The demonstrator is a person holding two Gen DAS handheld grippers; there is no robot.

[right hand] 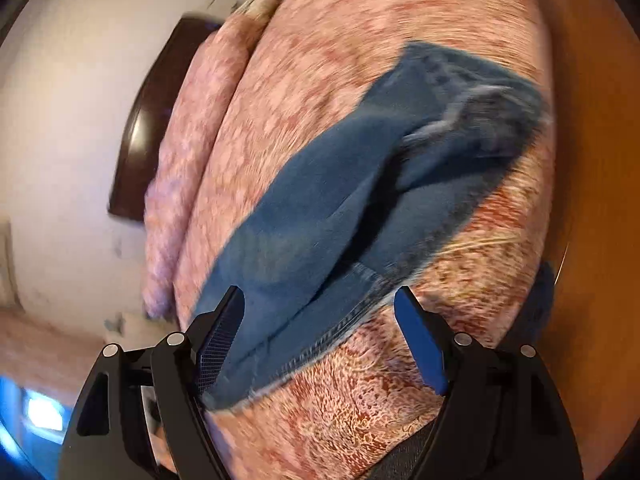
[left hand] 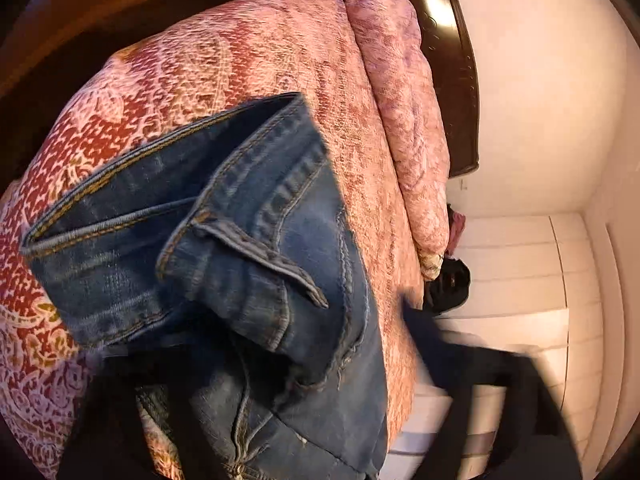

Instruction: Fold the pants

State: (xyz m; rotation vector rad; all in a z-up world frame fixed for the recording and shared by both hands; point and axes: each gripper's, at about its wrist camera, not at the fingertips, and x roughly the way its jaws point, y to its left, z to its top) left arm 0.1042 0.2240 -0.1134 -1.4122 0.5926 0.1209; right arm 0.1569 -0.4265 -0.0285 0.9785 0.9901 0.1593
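Blue jeans (left hand: 224, 248) lie crumpled on a pink and red patterned bedspread (left hand: 248, 60), waistband and belt loops towards the far side. My left gripper (left hand: 260, 344) shows only as two dark, blurred fingers low in the left wrist view, one on each side of the denim; whether they press it is unclear. In the right wrist view the jeans (right hand: 320, 208) stretch away across the bedspread (right hand: 360, 412), a leg hem nearest me. My right gripper (right hand: 320, 312) stands open over that hem. Its left finger (right hand: 224, 328) overlaps the cloth's edge and the blue-padded right finger (right hand: 420, 344) is over bare bedspread.
A rolled pink blanket (left hand: 400, 112) runs along the bed's far side beside a dark wooden headboard (left hand: 452, 52) and a white wall. Beyond the bed's edge are a white tiled floor (left hand: 520, 280) and a dark object (left hand: 448, 288) on it. An orange-brown surface (right hand: 592, 160) borders the bed.
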